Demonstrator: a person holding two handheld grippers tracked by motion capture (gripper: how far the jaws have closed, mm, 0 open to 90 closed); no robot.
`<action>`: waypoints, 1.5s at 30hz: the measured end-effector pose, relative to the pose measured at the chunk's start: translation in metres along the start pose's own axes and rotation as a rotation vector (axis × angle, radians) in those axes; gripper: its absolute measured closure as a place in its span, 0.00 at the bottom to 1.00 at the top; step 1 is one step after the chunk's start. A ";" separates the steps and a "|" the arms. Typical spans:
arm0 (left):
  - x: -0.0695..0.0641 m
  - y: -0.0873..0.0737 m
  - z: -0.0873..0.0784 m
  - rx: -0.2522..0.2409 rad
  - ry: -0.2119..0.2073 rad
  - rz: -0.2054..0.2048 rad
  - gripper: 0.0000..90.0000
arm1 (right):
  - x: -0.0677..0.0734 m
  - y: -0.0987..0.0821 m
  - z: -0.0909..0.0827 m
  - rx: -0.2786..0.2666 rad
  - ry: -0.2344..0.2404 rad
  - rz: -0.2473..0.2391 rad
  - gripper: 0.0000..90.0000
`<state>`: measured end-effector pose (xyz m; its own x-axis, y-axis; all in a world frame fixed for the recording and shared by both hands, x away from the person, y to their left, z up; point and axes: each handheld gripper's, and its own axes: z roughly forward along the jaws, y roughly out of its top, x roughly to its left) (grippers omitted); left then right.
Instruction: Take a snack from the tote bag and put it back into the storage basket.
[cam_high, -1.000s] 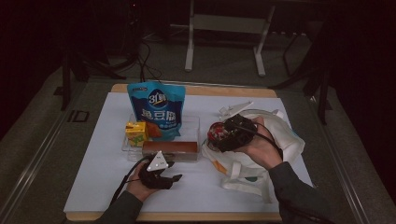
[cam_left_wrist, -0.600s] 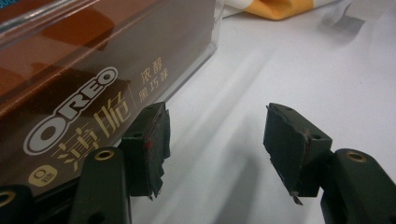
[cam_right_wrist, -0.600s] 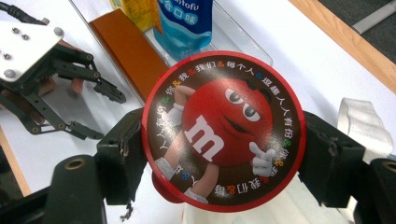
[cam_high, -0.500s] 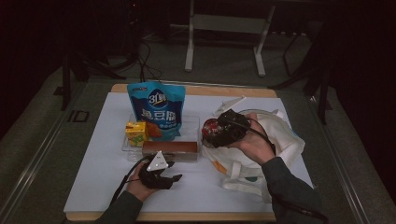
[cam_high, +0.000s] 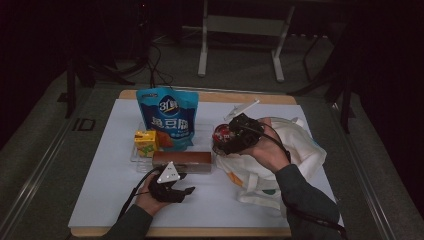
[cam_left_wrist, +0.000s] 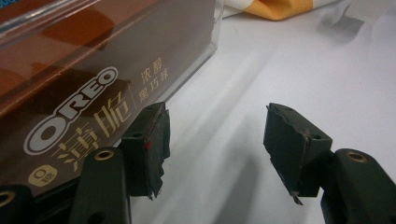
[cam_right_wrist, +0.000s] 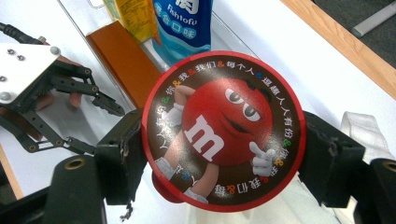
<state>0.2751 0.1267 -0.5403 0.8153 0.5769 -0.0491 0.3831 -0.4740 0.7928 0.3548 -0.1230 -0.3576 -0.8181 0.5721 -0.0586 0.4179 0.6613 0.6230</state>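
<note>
My right gripper (cam_high: 227, 137) is shut on a round red M&M's tin (cam_high: 220, 135), holding it in the air at the left edge of a white tote bag (cam_high: 295, 150). In the right gripper view the tin's printed lid (cam_right_wrist: 224, 130) faces the camera, with a black jaw pressed against each side. Low on the white mat, my left gripper (cam_high: 186, 184) lies open in front of a brown Oreo box (cam_high: 181, 160). In the left gripper view its jaws (cam_left_wrist: 215, 140) stand apart over bare mat, the left one close beside the Oreo box (cam_left_wrist: 84, 93).
A clear tray (cam_high: 135, 157) holds a blue snack pouch (cam_high: 170, 117) standing upright and a yellow juice carton (cam_high: 146, 142), with the Oreo box along its front. The tote bag covers the mat's right side. The wooden table edge (cam_high: 240, 97) runs along the back.
My right gripper has shifted slightly to the left with the tin in it. The left gripper has kept still.
</note>
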 end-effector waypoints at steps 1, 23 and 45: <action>0.000 0.000 0.000 -0.001 0.000 0.000 0.45 | 0.000 0.000 0.001 0.000 -0.001 0.002 0.28; 0.000 0.000 0.000 0.000 -0.001 0.003 0.45 | -0.005 0.012 0.018 -0.014 0.018 0.034 0.28; 0.000 0.000 0.000 0.002 -0.002 0.003 0.44 | -0.012 0.018 0.030 -0.026 0.026 0.059 0.28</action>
<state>0.2750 0.1269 -0.5401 0.8175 0.5740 -0.0477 0.3811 -0.4770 0.7920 0.3836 -0.1034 -0.3693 -0.8024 0.5967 -0.0016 0.4555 0.6142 0.6444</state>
